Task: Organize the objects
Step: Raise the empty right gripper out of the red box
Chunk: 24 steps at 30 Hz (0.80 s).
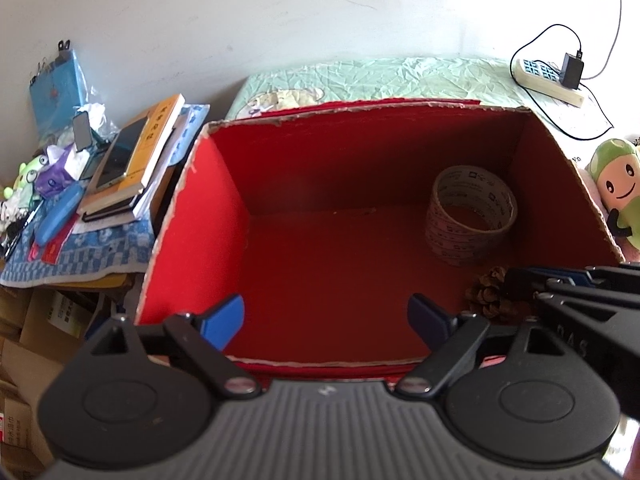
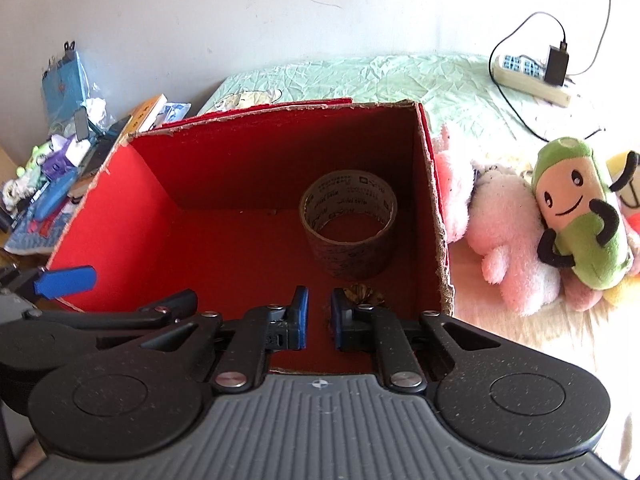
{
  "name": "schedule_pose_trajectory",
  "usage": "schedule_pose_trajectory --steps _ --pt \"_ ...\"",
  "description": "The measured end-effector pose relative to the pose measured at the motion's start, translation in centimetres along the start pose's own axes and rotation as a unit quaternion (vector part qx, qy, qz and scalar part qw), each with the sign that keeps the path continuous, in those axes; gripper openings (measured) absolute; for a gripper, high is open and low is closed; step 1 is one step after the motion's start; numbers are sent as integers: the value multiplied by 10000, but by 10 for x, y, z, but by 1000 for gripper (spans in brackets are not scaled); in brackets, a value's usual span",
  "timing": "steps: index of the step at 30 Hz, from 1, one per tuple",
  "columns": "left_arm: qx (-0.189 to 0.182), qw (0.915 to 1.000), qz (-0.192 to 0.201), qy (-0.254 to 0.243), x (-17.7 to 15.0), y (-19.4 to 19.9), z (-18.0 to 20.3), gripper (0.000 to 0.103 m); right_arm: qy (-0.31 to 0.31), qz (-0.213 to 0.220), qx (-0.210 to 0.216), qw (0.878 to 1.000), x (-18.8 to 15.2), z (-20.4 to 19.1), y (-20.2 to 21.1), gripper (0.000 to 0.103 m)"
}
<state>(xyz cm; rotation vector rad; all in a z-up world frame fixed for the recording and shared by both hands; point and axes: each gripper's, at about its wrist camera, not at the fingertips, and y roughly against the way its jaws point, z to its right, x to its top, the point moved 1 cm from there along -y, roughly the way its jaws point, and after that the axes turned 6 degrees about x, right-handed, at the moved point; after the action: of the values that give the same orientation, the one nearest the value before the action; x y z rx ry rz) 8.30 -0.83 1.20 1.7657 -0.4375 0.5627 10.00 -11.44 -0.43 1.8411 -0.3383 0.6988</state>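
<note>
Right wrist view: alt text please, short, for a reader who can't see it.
The right gripper, its jaws narrowed with nothing between them, reaches into an open red cardboard box holding a roll of tape and a pine cone just past the fingertips. The left gripper's blue fingertip pokes in at the left edge; plush toys lie right of the box.

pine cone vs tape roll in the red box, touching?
Cannot tell. In both wrist views the pine cone sits right at the tape roll's near base, with no plain gap or contact visible.

A bedroom: bed (image 2: 400,76), plush toys (image 2: 576,216), books (image 1: 136,160).
</note>
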Motion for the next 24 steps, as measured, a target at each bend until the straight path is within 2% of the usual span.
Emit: schedule_pose_trajectory --steps 5,9,13,18,24 --pt "-3 10000 30 -35 2 0 -2 90 55 67 -70 9999 -1 -2 0 12" --pt "-91 9999 48 60 7 7 -6 91 -287 129 3 9995 2 3 7 14" --pt "-227 9995 137 188 11 21 -11 92 -279 332 -146 9990 3 1 26 22" --pt "-167 9989 362 259 9 40 -8 93 -287 489 -217 9982 2 0 47 23" --pt "-152 9983 403 388 0 57 -4 93 -259 526 -260 9979 -7 4 66 23"
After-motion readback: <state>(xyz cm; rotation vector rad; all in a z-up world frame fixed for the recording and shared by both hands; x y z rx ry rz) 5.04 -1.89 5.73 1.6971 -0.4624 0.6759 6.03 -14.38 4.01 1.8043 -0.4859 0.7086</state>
